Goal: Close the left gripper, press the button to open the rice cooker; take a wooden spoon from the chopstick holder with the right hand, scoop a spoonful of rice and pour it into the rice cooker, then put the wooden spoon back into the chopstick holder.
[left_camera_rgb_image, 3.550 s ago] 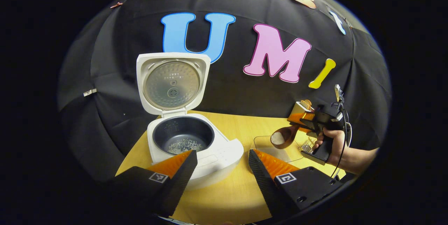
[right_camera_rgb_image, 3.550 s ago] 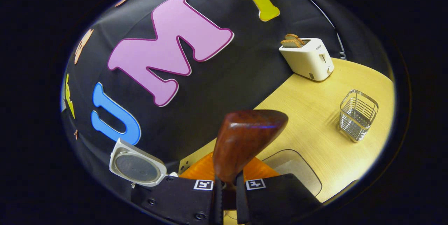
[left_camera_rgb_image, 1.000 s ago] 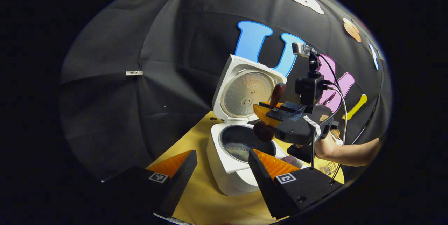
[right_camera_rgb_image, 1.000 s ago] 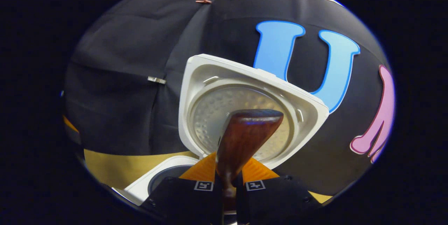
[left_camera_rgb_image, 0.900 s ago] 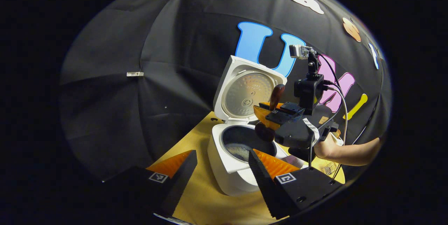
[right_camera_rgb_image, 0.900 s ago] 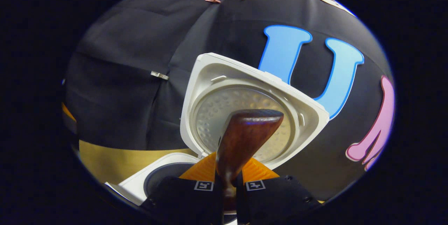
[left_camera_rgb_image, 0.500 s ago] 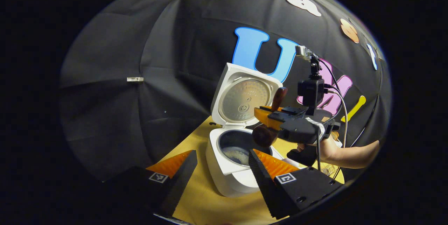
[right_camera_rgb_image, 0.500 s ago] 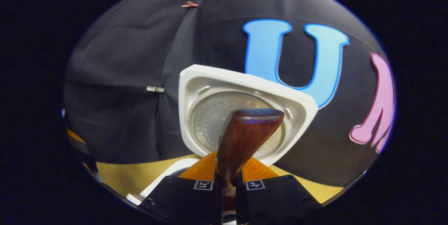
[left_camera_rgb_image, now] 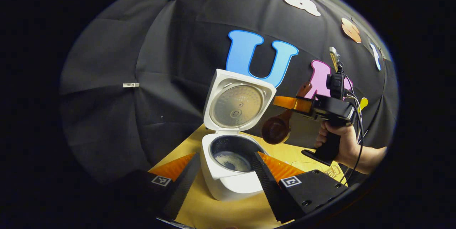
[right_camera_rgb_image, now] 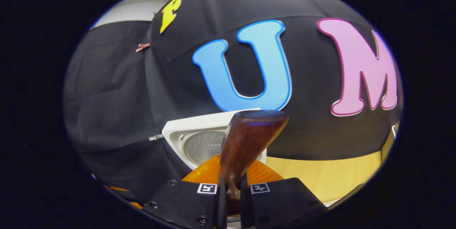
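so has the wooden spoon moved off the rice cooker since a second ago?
Yes. In the left gripper view the wooden spoon has swung right and up, from over the rice cooker pot to beside its open lid.

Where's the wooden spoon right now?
In the left gripper view, the wooden spoon is clamped in the right gripper, bowl hanging in the air just right of the rice cooker and its raised lid.

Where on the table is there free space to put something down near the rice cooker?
Bare tabletop lies in front of the rice cooker, between the left gripper fingers, and a strip to its right. Above that strip it is crowded: the right gripper holds the wooden spoon there.
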Demonstrator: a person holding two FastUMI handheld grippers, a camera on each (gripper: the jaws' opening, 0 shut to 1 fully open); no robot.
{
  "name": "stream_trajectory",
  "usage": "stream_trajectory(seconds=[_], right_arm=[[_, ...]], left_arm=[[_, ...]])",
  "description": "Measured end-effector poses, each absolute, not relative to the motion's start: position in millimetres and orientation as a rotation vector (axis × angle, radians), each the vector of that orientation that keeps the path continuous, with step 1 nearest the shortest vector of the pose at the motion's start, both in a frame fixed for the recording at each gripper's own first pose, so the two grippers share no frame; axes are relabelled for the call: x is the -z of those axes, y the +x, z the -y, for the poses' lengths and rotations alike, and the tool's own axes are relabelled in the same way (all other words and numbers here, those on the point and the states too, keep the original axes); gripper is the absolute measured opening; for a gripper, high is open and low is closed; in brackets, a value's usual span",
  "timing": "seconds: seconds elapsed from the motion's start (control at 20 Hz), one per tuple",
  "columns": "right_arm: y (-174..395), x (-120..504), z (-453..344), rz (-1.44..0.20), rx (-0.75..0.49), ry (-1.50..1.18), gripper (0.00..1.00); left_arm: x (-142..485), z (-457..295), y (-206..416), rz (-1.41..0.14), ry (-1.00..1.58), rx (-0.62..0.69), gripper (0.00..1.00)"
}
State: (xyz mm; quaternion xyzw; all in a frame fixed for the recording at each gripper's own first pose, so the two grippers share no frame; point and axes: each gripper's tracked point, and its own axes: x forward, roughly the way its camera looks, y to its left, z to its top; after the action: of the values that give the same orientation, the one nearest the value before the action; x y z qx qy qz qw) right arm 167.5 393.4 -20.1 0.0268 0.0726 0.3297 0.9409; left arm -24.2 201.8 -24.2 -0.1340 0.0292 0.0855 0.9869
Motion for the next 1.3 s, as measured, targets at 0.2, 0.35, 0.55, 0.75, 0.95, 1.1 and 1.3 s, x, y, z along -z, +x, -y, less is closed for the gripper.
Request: stream_trajectory(seconds=[0.2, 0.35, 0.55, 0.75, 0.95, 1.1, 1.3], right_arm=[[175.9, -14.2, -332.5, -0.078, -0.612, 0.096, 0.18], [186.7, -28.4, -266.1, -0.055, -0.538, 0.103, 0.18], [200.4, -35.5, -154.9, -0.036, -0.407, 0.057, 0.18], [209.0, -34.2, -58.1, -0.036, -0.288, 0.04, 0.18], [213.8, -11.2, 38.0, -0.078, -0.179, 0.061, 0.19], [214.4, 8.6, 94.9, -0.113, -0.119, 0.075, 0.19], [216.8, 41.2, 154.6, -0.157, -0.052, 0.101, 0.19]], left_arm=[[12.3, -166.0, -14.2, -0.06, -0.224, -0.155, 0.95], [8.5, -121.9, -4.8, -0.067, -0.195, -0.115, 0.95], [6.3, -62.2, 12.1, -0.075, -0.187, -0.066, 0.95], [0.6, -14.6, 30.1, -0.077, -0.174, -0.032, 0.95], [-1.1, 19.1, 36.0, -0.076, -0.151, -0.038, 0.95], [4.3, 37.6, 35.4, -0.084, -0.14, -0.056, 0.95], [12.1, 55.9, 30.9, -0.101, -0.136, -0.075, 0.95]])
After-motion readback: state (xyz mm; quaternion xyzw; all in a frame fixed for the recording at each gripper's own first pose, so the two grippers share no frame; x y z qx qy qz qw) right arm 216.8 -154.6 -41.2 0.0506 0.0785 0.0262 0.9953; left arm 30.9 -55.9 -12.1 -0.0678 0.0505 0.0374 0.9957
